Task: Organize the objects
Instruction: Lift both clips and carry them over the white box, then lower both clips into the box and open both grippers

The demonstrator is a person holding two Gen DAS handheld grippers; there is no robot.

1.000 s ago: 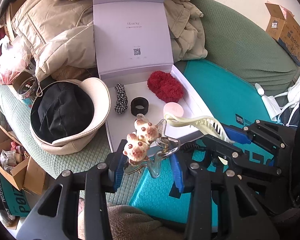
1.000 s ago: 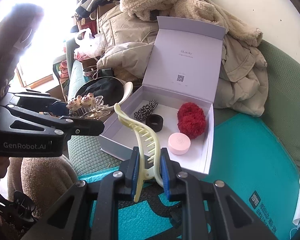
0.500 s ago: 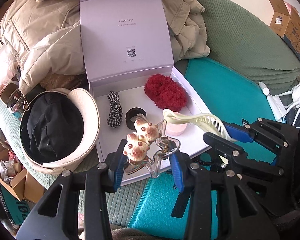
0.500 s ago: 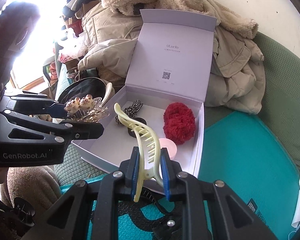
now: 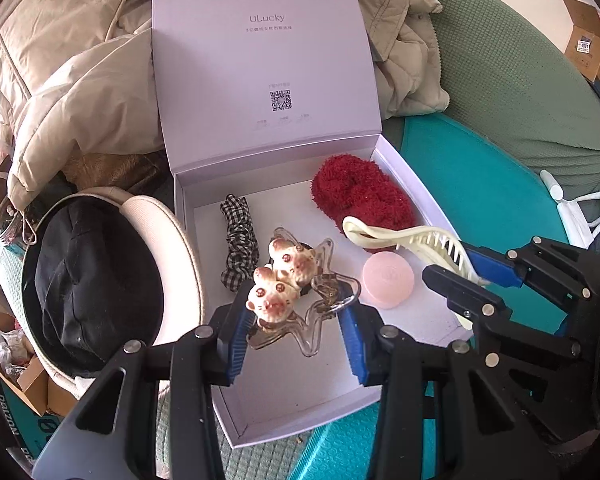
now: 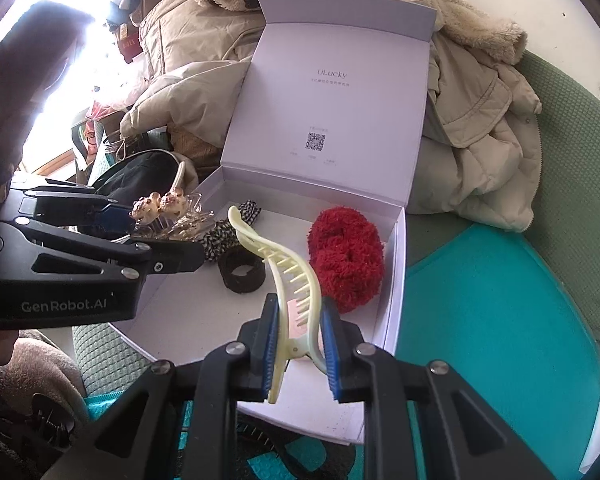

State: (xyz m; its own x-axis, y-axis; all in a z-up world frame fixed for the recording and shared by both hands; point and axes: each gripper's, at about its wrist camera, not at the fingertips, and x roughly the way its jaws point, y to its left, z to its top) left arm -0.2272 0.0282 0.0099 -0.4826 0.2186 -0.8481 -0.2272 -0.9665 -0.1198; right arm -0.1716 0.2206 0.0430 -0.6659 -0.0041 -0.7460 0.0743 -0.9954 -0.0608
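Left wrist view: both grippers now moving over white box (image 5: 204,240); L gripper (image 5: 296,322) clamping bear clip (image 5: 284,280), R gripper (image 6: 298,346) clamping cream claw clip (image 6: 276,264).

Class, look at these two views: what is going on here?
A person is sorting hair accessories into an open white box. The left gripper holds a clear clip with two bear faces; the right gripper clamps a cream claw clip. Both hover over the box, which already holds scrunchies and a pink disc.
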